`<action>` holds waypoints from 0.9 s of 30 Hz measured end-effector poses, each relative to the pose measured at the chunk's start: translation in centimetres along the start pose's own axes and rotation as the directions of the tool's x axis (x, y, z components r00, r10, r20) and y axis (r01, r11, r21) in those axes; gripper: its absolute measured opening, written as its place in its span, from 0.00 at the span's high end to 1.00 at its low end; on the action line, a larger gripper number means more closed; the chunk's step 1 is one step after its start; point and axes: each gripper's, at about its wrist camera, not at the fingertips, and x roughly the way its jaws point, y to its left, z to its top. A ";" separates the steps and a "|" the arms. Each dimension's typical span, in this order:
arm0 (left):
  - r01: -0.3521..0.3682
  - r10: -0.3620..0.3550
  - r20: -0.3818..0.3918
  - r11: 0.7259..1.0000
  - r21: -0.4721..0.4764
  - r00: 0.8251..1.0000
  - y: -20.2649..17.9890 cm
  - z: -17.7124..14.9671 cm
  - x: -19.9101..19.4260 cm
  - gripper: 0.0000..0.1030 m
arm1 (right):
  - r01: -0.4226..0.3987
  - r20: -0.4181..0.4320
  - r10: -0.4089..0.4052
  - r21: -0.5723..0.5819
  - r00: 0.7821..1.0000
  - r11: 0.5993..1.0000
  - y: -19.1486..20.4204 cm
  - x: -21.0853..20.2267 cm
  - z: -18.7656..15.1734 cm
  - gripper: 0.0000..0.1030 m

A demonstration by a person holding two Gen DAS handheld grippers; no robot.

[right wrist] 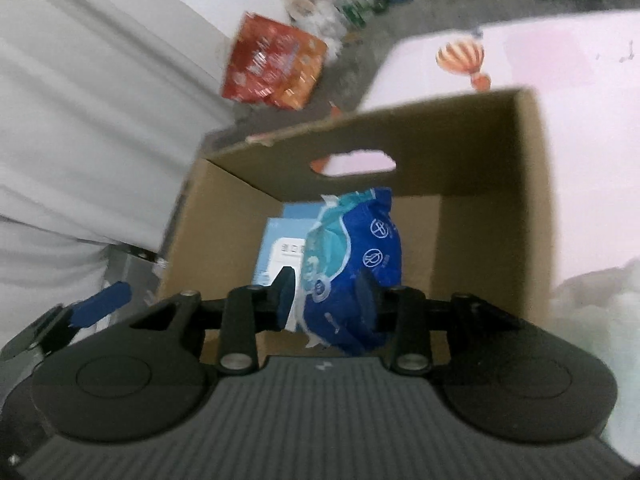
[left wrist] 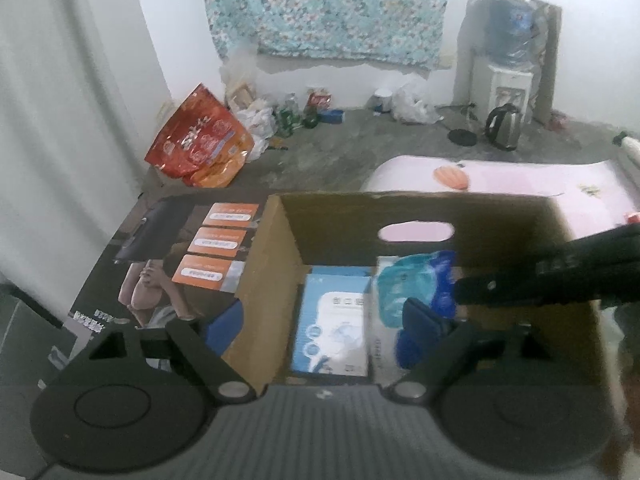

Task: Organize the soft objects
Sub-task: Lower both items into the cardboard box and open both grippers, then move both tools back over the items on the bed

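Fingers (right wrist: 286, 296) of our right gripper (right wrist: 326, 296) pinch a soft blue packet (right wrist: 352, 264) over the open cardboard box (right wrist: 488, 200), where a pale blue-and-white pack (left wrist: 334, 320) already lies on the bottom. We judge the job partly done, this packet not yet released. Our left gripper (left wrist: 324, 324), spread and empty, angles down over the box's left wall.
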 end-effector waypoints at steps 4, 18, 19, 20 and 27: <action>0.048 -0.048 0.017 0.999 0.001 0.999 -1.5 -0.8 -2.7 0.13 | -0.065 0.071 0.066 -0.014 0.995 0.998 -1.0 -5.3 -1.8 0.55; 0.301 -0.312 0.042 0.938 0.174 0.949 -12.6 -5.9 -11.6 0.09 | -0.101 0.326 0.079 0.050 0.942 0.994 -11.2 -23.6 -14.9 0.31; 0.322 -0.335 0.041 0.927 0.194 0.941 -13.7 -6.2 -12.2 0.09 | -0.095 0.343 0.068 0.065 0.937 0.993 -12.3 -24.6 -15.9 0.31; 0.337 -0.352 0.040 0.918 0.208 0.935 -14.7 -6.5 -12.6 0.09 | -0.091 0.358 0.058 0.074 0.932 0.993 -13.3 -25.7 -16.9 0.31; 0.431 -0.447 -0.011 0.856 0.288 0.895 -20.7 -8.1 -13.1 0.09 | -0.005 0.439 -0.073 0.174 0.896 0.985 -19.8 -31.1 -23.2 0.31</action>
